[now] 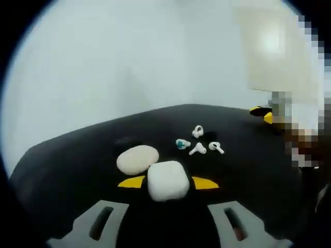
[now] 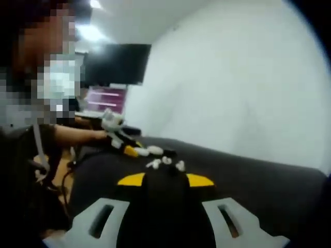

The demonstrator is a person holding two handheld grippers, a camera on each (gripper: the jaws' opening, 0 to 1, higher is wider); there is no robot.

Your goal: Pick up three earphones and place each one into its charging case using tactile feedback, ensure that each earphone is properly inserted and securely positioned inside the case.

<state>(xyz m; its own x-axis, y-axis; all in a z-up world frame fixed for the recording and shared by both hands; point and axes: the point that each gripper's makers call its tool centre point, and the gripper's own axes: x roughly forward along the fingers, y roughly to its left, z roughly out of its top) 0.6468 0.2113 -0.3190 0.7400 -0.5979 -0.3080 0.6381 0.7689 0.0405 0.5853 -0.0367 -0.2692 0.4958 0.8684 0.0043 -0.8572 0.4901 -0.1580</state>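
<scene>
no readable text, labels, brands or numbers anywhere, lit screen [image 2: 106,98] too blurred to read

The table [image 1: 77,165] is black under a white wall [image 1: 119,62]. Two charging cases sit on it: the square case [image 1: 167,180] white, the oval case [image 1: 137,159] cream. The earphones [image 1: 198,149] are white, one earbud [image 1: 181,144] teal. The left gripper [image 1: 168,183] has yellow fingertips [image 1: 205,183] on grey arms (likewise the right gripper [image 2: 165,180]). A monitor [image 2: 106,98] glows pink.
</scene>
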